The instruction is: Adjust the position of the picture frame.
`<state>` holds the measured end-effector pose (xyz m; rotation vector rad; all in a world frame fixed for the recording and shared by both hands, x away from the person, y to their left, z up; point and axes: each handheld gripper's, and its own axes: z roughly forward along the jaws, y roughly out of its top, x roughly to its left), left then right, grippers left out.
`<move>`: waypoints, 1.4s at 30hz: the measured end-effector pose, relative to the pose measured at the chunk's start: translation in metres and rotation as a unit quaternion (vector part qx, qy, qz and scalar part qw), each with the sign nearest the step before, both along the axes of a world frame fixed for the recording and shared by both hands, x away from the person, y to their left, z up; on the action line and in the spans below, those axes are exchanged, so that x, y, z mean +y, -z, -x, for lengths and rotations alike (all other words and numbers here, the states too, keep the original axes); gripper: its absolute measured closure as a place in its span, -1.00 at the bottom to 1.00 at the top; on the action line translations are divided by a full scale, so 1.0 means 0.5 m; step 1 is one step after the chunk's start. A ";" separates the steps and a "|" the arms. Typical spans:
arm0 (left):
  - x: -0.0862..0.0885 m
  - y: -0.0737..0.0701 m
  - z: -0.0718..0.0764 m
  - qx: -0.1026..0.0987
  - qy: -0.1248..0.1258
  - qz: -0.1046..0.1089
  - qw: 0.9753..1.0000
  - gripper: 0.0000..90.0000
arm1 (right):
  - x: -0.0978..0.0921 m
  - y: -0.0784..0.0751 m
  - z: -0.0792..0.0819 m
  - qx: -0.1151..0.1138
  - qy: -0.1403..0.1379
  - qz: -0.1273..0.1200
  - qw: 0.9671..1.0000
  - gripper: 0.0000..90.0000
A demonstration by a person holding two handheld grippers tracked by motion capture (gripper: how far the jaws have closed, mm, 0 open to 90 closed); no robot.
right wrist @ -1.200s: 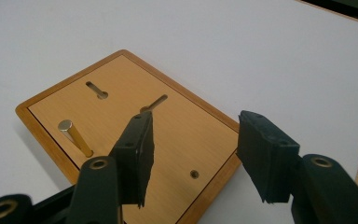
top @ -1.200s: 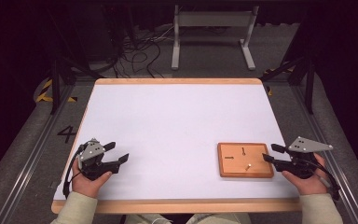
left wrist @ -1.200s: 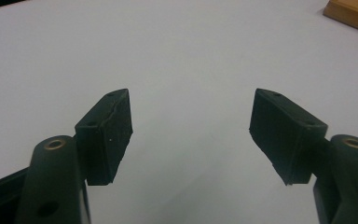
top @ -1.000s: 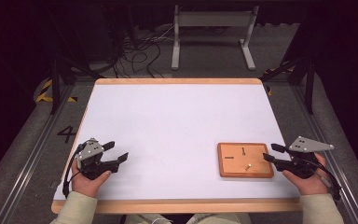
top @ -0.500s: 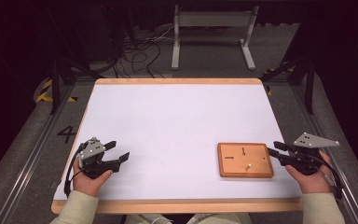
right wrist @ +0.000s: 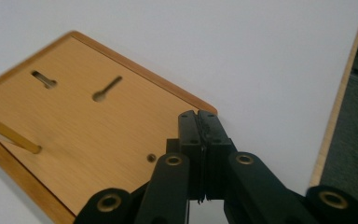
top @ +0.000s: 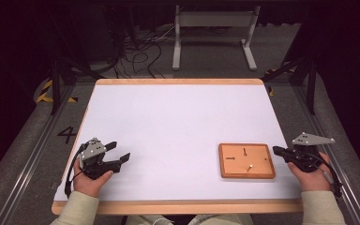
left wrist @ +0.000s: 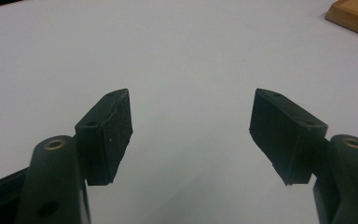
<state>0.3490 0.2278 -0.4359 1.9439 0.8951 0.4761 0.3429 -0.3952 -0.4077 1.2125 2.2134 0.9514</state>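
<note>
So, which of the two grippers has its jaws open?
The left gripper: its jaws stand wide apart over the bare white table. The right gripper, beside the wooden board, has its jaws pressed together.

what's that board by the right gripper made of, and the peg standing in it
The board looks like wood, a light tan face with faint grain, a darker rounded edge and a smooth matte finish. The peg looks like metal, perhaps brass: yellowish with a pale shiny tip, though blurred.
</note>
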 end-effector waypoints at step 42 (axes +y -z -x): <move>-0.001 0.005 -0.006 0.009 -0.003 -0.006 1.000 -0.33 | 0.058 0.034 -0.013 0.138 0.022 0.104 0.985 1.00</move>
